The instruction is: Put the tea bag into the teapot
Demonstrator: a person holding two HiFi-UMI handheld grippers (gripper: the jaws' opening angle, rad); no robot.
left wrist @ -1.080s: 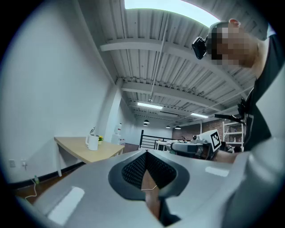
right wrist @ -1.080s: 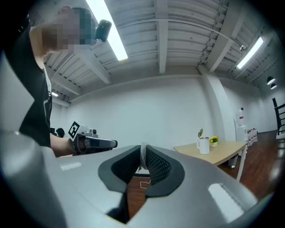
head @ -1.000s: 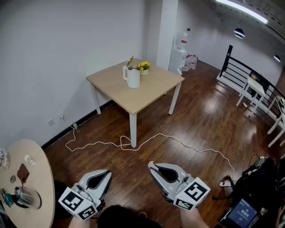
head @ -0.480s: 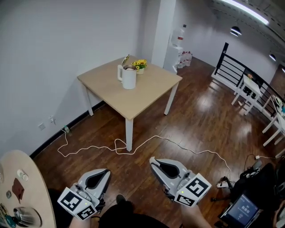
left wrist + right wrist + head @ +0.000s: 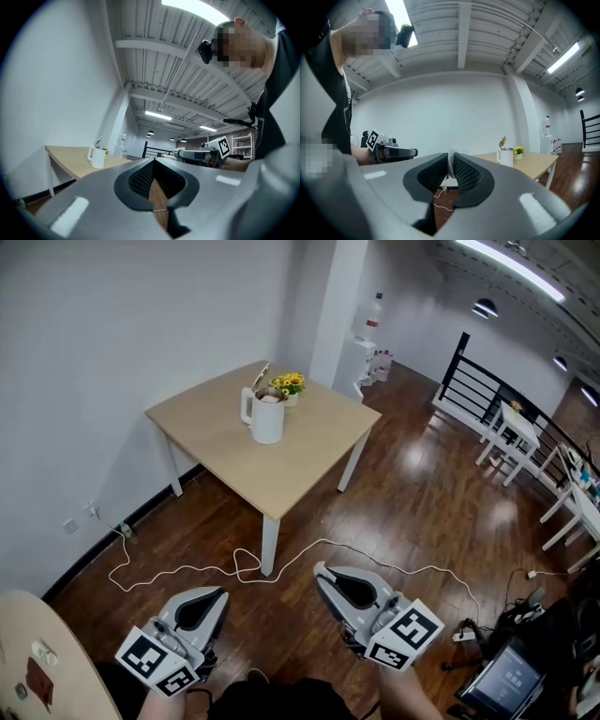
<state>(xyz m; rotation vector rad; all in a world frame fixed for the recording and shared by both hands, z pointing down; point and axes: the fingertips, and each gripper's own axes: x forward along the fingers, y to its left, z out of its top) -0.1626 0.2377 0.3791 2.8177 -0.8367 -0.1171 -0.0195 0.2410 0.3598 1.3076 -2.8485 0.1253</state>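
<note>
Standing well back from the square tabletop (image 5: 300, 460), we hold the left gripper (image 5: 221, 593) and the right gripper (image 5: 319, 569) low over the wooden floor (image 5: 422, 512). On both, the fingers (image 5: 136, 180) are pressed tip to tip. Through the slit behind them we see only floorboards and wall, so both are closed on nothing.

The white teapot (image 5: 266, 415) stands far off on that tabletop, near its back corner, with its lid tipped up and a small pot of yellow flowers (image 5: 289, 385) just behind it.

The tea bag we cannot pick out for sure. A brown scrap (image 5: 37, 679) lies on the round tabletop (image 5: 23, 634) at our lower left and may be it, but it is too small to tell.

We judge the job barely begun: the bag has to be found and picked up first. To do that well, we open one set of fingers wide before reaching and pinch the bag by its top edge. Then we carry it over the open mouth and let it drop straight in.

Watch the white cable (image 5: 178, 570) looping across the floor between us and the table leg; it looks like a trip risk.

A plain white wall (image 5: 122, 324) runs on the left. Far right there is a black railing (image 5: 478, 371) and white chairs (image 5: 511, 427).
</note>
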